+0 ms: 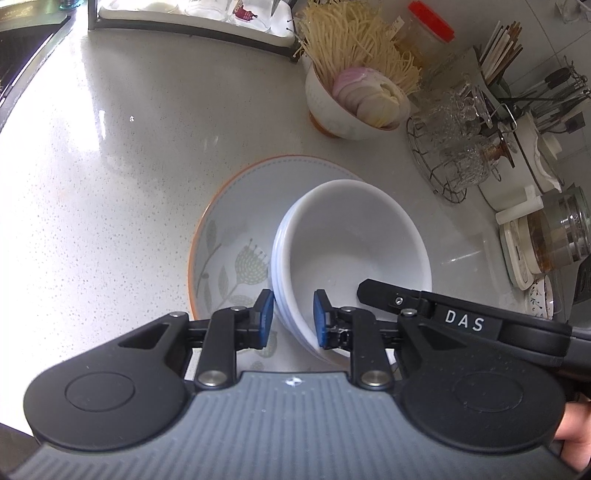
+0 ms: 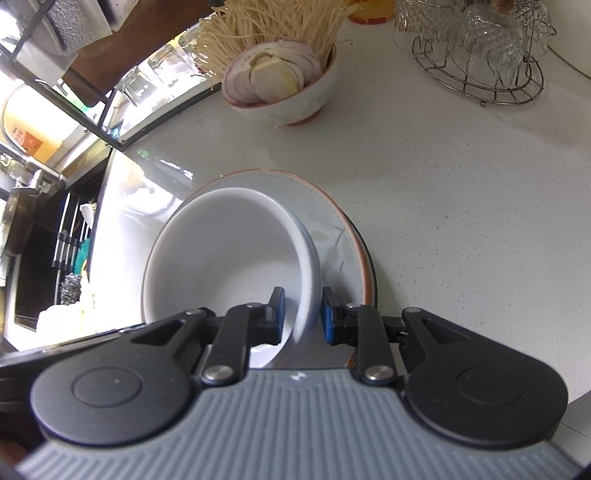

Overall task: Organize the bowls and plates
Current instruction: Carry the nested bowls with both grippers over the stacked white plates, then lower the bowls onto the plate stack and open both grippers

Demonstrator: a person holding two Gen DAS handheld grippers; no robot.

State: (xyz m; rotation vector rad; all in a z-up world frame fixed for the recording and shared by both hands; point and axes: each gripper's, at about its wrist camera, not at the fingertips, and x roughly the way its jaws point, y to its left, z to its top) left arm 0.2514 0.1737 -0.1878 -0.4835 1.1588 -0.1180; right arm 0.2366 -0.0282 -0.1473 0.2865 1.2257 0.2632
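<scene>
From my left gripper [image 1: 293, 317] I see the white bowls [image 1: 351, 258] — a nested stack, going by the layered rims on their left side — sitting on the patterned plate [image 1: 229, 236] with the orange edge, toward its right half. My left fingers [image 1: 266, 317] straddle the near-left rim of the stack, one blue pad outside and one inside; the gap is narrow, yet I cannot tell whether the pads press on the rim. This view alone catches the other tool: a black arm lettered DAS reaches in over the bowls' right rim, and a bit of a hand [image 1: 576, 435] shows at the lower right corner.

From my right gripper [image 2: 300, 317] the same bowls [image 2: 229, 258] lie on the plate [image 2: 332, 221], here toward its left half. The right fingers [image 2: 328, 317] bracket the near-right rim, also narrowly spaced, and again I cannot tell whether there is contact. Only this view shows the sink [image 2: 44, 258] to the left, with a faucet and a scrubber in it.

Both views share the far side of the speckled tabletop [image 1: 110, 147]: a bowl of sliced onion and noodles [image 1: 354, 99] and a wire rack of glassware [image 1: 454, 147]. The left view adds a red-lidded jar [image 1: 428, 29], a chopstick holder and utensils at far right — none of that reaches the right camera.
</scene>
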